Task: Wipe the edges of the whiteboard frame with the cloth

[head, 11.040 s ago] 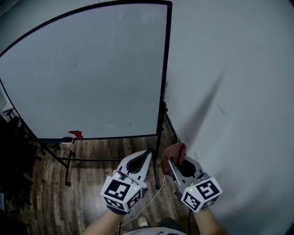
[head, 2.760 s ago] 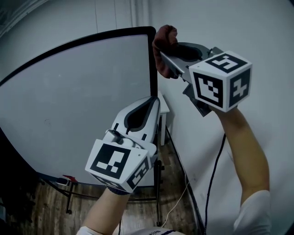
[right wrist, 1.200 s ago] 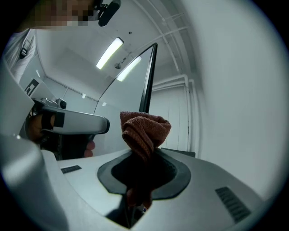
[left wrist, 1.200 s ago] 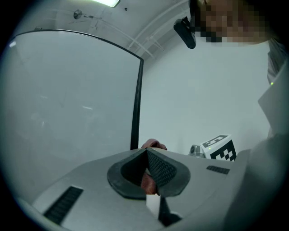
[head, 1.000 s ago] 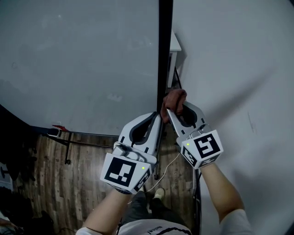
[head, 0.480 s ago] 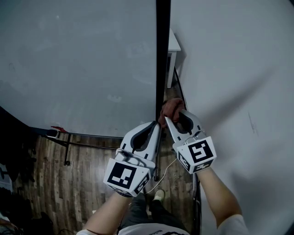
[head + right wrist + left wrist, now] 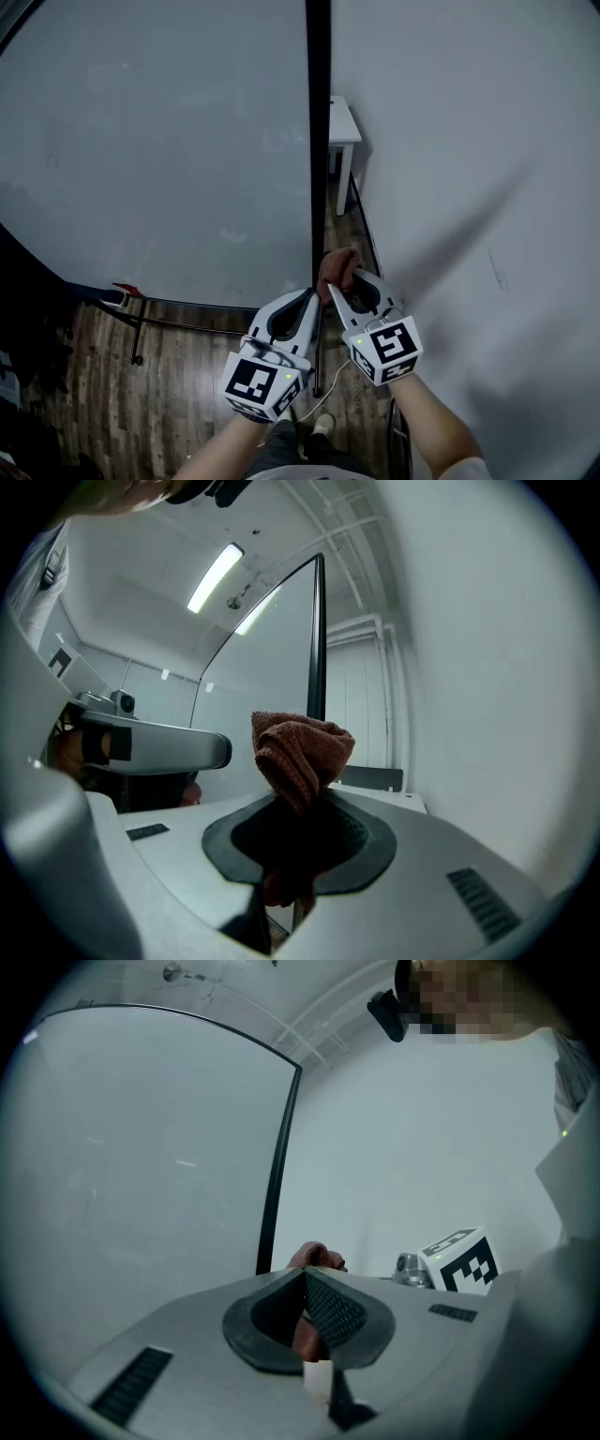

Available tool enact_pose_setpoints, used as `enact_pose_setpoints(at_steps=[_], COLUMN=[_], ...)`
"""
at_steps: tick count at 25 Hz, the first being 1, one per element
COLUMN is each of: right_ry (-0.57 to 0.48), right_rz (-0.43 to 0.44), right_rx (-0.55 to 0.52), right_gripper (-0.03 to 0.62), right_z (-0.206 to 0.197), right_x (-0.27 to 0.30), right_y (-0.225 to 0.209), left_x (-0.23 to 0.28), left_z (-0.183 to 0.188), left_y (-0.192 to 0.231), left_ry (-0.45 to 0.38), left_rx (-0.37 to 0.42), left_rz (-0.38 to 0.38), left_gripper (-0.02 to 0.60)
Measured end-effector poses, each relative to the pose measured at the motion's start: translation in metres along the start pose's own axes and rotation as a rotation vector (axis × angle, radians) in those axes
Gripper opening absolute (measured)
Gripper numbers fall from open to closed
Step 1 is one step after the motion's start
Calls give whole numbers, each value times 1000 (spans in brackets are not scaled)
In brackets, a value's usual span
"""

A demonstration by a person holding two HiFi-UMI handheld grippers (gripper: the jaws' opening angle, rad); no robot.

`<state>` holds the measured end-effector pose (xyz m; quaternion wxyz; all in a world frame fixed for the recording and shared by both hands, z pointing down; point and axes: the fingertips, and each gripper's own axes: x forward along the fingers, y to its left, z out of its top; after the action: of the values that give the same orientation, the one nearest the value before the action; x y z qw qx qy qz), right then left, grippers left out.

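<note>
Wiping the right-hand vertical edge of the whiteboard frame [image 7: 319, 141], at its lower stretch. The right gripper [image 7: 349, 287] has its jaws clamped on a bunched brown cloth [image 7: 335, 268]. The free wad of the cloth stands out beyond the jaw tips and appears to touch the black frame just above the board's lower right corner. In the right gripper view the wad rises directly in front of the frame's thin dark line.

The left gripper [image 7: 307, 300] lies just beside the right one, on the board side of the frame. Its jaws are pressed together on nothing, and it seems to take no part in the wipe.

The white wall [image 7: 469, 187] stands close behind the frame, and a small white stool [image 7: 342, 122] sits in the gap between them.

Judged from this position, the step in hand is the pass along the right edge, near its lower end. The bottom rail [image 7: 216, 304] probably comes next. That move calls for turning the right gripper at the corner so that the wad presses on the horizontal rail. It also calls for keeping the clamp firm so that the cloth does not slip, and for clearing the left gripper and the red object [image 7: 127, 290] near the rail's far end.
</note>
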<state>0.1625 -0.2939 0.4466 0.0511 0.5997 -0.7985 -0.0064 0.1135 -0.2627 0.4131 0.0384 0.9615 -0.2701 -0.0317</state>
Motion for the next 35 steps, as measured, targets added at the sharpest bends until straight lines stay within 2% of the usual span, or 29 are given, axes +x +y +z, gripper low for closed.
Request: enact_pose_setpoints(at_steps=[6, 15, 20, 28, 35], right_ry=[24, 38, 30, 38, 55], right_rz=[5, 58, 56, 52, 49], right_rx=[35, 65, 111, 152, 157], right_gripper=[75, 75, 75, 75, 75], right_z=[5, 13, 8, 1, -5], right_x=[-36, -91, -111, -119, -118], right_y=[18, 64, 81, 83, 81], left_x=[-27, -72, -92, -87, -85], left_z=[-1, 6, 5, 0, -2], left_y=[-20, -46, -52, -61, -56], left_ry=[28, 39, 43, 50, 52], left_rx=[-13, -39, -60, -56, -53], left_rz=[-19, -62, -52, -67, -39], left_gripper=[8, 8, 8, 8, 8])
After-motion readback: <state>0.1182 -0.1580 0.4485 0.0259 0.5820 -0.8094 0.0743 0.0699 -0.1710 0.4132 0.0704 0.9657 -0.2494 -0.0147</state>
